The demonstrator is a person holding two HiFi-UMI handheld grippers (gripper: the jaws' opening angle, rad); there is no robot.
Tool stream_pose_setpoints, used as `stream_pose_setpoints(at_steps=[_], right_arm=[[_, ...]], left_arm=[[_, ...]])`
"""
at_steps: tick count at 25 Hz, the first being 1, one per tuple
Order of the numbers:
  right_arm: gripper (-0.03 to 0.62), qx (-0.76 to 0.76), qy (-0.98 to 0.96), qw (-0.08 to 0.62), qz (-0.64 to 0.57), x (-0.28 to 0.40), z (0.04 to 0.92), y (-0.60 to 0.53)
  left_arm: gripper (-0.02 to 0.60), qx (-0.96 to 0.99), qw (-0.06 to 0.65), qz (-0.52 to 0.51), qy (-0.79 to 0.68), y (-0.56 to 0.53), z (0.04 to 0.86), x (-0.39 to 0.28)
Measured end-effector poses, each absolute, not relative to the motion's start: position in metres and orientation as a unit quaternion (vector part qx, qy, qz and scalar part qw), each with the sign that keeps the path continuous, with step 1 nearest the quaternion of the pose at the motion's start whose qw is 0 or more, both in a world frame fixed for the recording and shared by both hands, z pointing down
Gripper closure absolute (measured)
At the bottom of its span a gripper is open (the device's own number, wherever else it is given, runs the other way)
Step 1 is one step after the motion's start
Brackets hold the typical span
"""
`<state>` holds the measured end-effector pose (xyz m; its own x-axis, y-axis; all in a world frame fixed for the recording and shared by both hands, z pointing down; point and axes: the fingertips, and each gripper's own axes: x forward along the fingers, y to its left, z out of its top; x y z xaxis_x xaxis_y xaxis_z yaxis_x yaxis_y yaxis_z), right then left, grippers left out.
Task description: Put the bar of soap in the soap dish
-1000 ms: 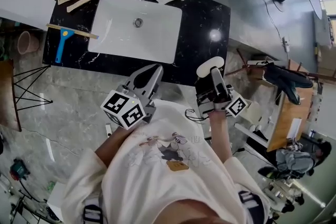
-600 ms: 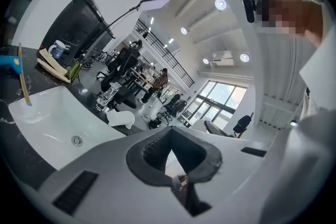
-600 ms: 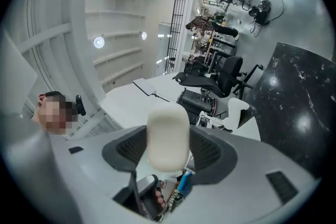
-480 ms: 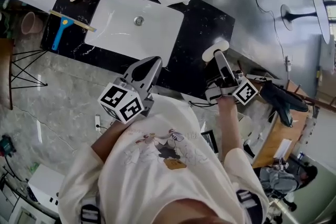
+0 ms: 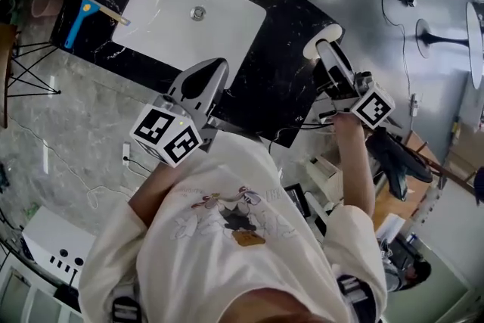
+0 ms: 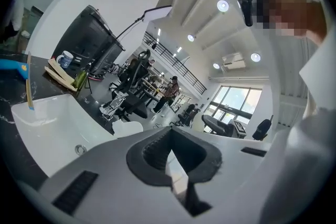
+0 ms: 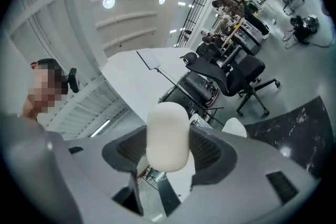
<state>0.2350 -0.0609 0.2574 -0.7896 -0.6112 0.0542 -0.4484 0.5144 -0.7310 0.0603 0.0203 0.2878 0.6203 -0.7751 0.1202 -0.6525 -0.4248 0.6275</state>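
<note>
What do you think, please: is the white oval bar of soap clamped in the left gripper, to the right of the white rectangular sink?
Not quite: the right gripper holds the white oval bar of soap, as the right gripper view shows; the left gripper is shut and empty. The soap is indeed right of the white rectangular sink.

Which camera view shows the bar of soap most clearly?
The right gripper view: the bar of soap fills the middle, large and sharp, held in the right tongs. The head view shows it only as a small white oval at those tongs' tip. The left gripper view does not show it.
</note>
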Motion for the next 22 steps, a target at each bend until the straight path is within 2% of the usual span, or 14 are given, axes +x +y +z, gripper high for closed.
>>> stream_pose_setpoints(at_steps=[7, 11, 22], right_arm=[[0.333, -0.309, 0.880, -0.001, -0.361, 0.218, 0.259, -0.114], [0.333, -0.306, 0.871, -0.025, -0.383, 0.206, 0.270, -0.145], [0.333, -0.315, 0.860, -0.124, -0.381, 0.190, 0.315, -0.218]], left_arm=[[0.575, 0.838, 0.341, -0.098, -0.414, -0.016, 0.302, 0.058], [0.575, 0.837, 0.352, -0.090, -0.409, -0.041, 0.313, 0.058], [0.575, 0.776, 0.445, -0.143, -0.424, -0.108, 0.375, 0.059]])
